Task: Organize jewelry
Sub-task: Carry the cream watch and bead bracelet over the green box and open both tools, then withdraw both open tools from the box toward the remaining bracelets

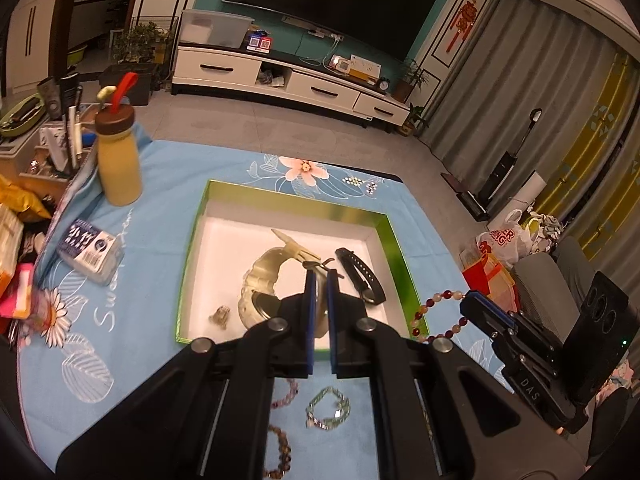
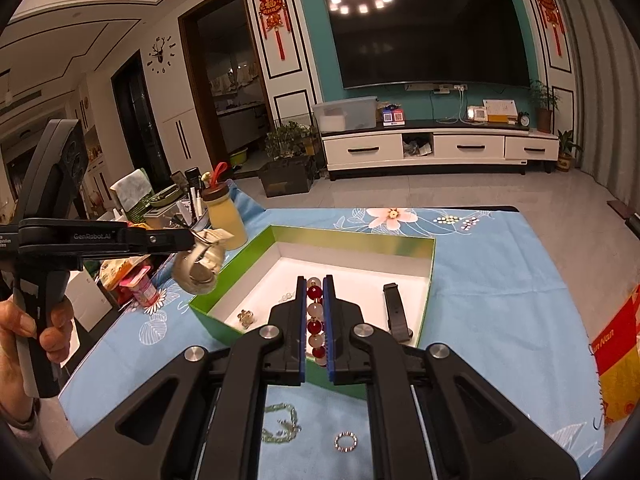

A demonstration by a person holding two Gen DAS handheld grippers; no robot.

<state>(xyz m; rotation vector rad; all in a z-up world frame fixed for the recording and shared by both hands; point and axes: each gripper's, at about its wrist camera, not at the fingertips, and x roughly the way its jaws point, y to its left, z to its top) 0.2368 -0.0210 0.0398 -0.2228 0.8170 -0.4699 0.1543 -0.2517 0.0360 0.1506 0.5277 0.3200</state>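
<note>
Jewelry hangs from both grippers above the green box [image 2: 352, 242]: left gripper [image 1: 321, 276] fingers clamp a pale watch [image 2: 200, 266]; right gripper [image 2: 315, 282] fingers pinch a bead bracelet [image 2: 315, 320].

The black body of the left gripper [image 2: 192, 239], seen from the right wrist camera well to the left of the right jaws, carries the white lettering "GenRobot.AI". In the left wrist view, the black body of the right gripper [image 1: 466, 304], to the right of the left jaws, shows the letters "DAS". Far right of those jaws, a white plastic carrier bag [image 1: 502, 240] reads "ER" over "KING" in red. Left of the jaws, the pale blue floral tablecloth [image 1: 160, 184] bears white script beginning "Swe", and a small blue-and-white tissue pack [image 1: 90, 250] shows Chinese characters, too small to read fully. In the right wrist view, far right of the jaws, a red and yellow paper bag [image 2: 616, 360] reads "un Nan".
</note>
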